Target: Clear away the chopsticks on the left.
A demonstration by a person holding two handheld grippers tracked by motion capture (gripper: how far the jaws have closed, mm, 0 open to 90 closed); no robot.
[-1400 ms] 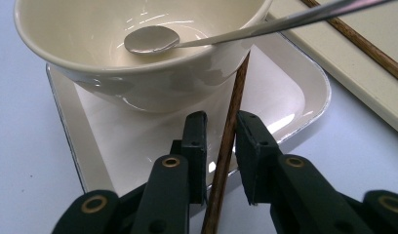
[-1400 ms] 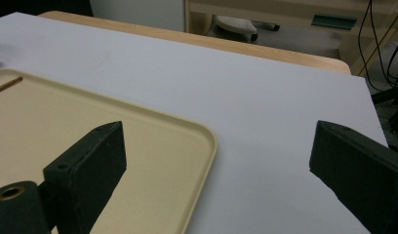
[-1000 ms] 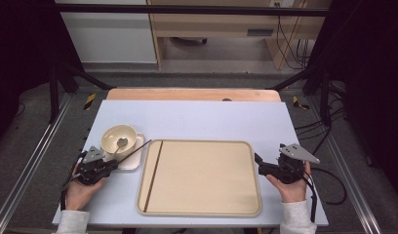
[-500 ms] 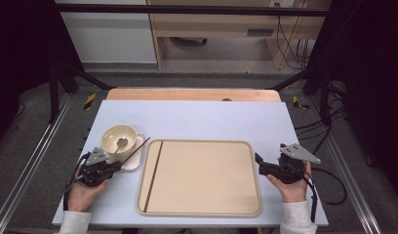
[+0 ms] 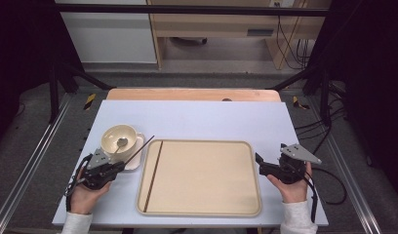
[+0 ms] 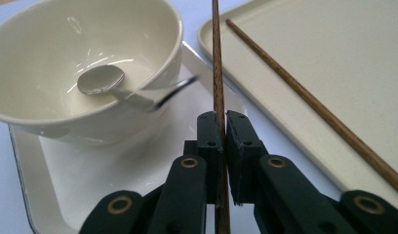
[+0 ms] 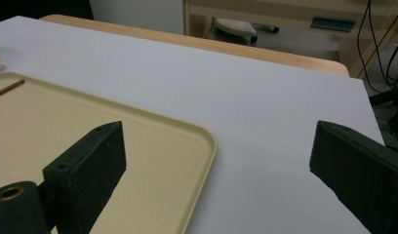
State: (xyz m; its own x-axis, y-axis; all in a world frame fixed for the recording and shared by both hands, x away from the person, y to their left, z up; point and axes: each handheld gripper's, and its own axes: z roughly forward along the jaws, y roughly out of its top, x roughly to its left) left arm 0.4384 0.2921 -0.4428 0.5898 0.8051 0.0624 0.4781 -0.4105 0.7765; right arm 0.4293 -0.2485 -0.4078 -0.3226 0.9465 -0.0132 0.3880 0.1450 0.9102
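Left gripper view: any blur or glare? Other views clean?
Left gripper view: spoon handle smeared by blur, window-like glare streaks inside the bowl; the held chopstick and left gripper stay sharp. Right gripper view: right gripper pads soft up close, tray evenly lit. High view: table bright, surroundings dark.

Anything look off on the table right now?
The chopsticks are split up: one chopstick lies along the tray's left side, the other chopstick is clamped in the left hand-held gripper beside the bowl. Nothing is spilled or damaged.
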